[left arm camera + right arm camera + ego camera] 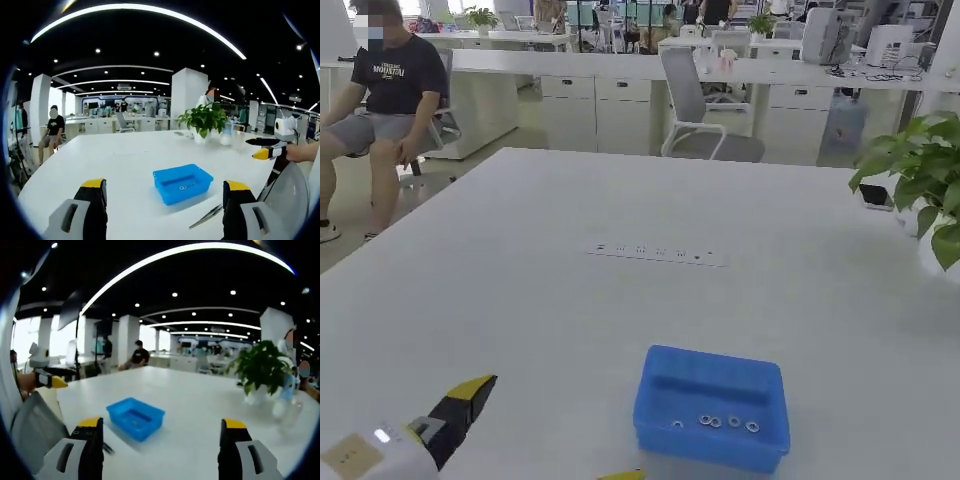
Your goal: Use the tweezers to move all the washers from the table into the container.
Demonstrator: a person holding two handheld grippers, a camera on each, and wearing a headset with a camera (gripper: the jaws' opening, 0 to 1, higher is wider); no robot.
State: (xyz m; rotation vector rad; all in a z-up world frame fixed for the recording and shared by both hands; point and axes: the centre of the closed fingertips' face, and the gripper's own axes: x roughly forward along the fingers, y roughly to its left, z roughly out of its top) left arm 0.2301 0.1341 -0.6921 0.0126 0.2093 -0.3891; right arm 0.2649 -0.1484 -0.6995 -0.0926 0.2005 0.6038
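A blue container point(710, 405) stands near the table's front edge with several washers point(716, 422) lying along its near wall. The left gripper point(452, 418) pokes in at the bottom left, short of the container. In the left gripper view the left gripper point(164, 186) is open, with the blue container point(182, 182) and its washers point(184, 187) ahead, and metal tweezers point(206, 217) lie flat on the table beside the right jaw. The right gripper point(267, 150) hangs at the far right. In the right gripper view the right gripper point(159, 423) is open and faces the container point(136, 417).
A white power strip point(655, 252) lies flat mid-table. A potted plant point(920, 170) and a phone point(875, 195) sit at the right edge. A person sits on a chair point(390, 90) beyond the table's left side. Office desks and chairs fill the background.
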